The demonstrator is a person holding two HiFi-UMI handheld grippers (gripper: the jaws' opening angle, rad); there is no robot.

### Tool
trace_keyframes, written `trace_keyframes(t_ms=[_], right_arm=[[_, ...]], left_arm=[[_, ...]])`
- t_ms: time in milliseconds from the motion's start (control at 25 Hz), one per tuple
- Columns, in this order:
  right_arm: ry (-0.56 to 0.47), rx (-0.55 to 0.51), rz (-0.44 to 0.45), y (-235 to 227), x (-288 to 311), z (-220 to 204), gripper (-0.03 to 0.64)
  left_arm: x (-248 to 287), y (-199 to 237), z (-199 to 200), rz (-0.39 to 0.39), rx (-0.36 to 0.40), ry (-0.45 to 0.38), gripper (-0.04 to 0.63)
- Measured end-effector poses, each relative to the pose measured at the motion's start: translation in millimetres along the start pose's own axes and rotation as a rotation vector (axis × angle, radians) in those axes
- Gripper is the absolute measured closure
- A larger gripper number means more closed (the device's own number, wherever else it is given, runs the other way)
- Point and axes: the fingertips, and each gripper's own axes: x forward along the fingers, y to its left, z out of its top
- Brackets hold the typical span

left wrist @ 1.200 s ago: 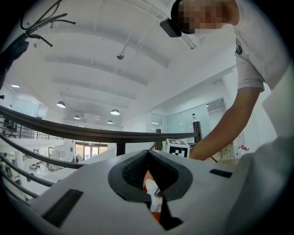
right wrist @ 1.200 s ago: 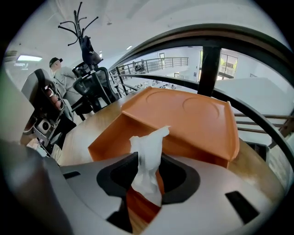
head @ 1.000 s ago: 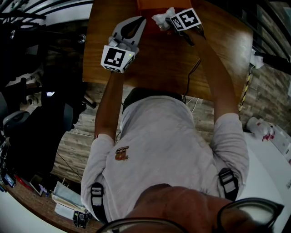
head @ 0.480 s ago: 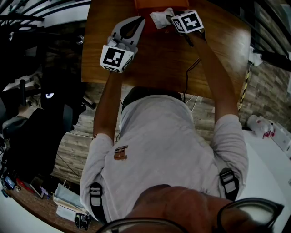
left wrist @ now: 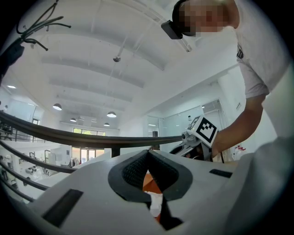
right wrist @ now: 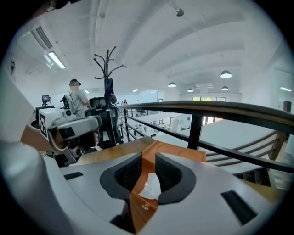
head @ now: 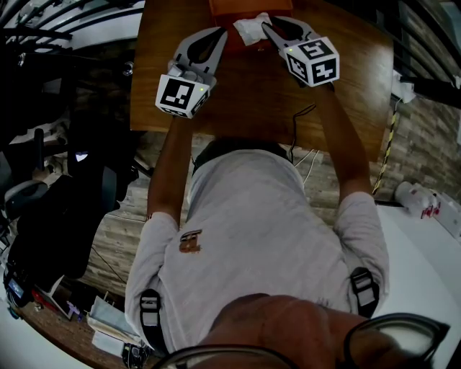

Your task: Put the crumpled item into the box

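A white crumpled item [head: 251,30] lies at the near edge of the orange box [head: 245,6] at the far side of the wooden table [head: 245,101]. My right gripper [head: 265,26] points at it from the right, its tips just short of it. Its jaws are closing, with a narrow gap and nothing between them. Through that gap the right gripper [right wrist: 148,155] view shows the crumpled item [right wrist: 150,187] against the box [right wrist: 179,149]. My left gripper [head: 224,30] is shut and empty just left of the item. Its left gripper [left wrist: 148,152] view shows the item [left wrist: 155,205] beyond its tips.
A black cable [head: 299,119] runs across the table below the right gripper. The table's near edge [head: 238,137] is against the person's body. A dark railing [right wrist: 216,108] runs behind the box. A chair [head: 43,216] and clutter stand on the floor at left.
The right gripper has drawn back toward the person and to the right, away from the crumpled item. The item stays at the box's near edge. The left gripper has barely moved.
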Motion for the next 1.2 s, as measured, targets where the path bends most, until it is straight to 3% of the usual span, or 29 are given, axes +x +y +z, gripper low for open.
trace_keyframes(t_ms=[400,760,960,1200], right_arm=[[-0.363,-0.065,0.055,67,-81,59,0.568],[-0.510,-0.150,0.090,118,-133,74,0.578],[-0.666,-0.161,0.094,135,-164,95,0.583],[-0.696,-0.128,0.087,143,-182,90,0.584]], left_arm=[[-11,-45,50,-0.057,0.005,-0.046,0.575],[-24,-86,73,-0.111,-0.022,-0.080,0.575],[-31,-106,88,-0.128,-0.023,-0.108,0.575],[-42,-122,94,-0.132,0.003,-0.117,0.575]])
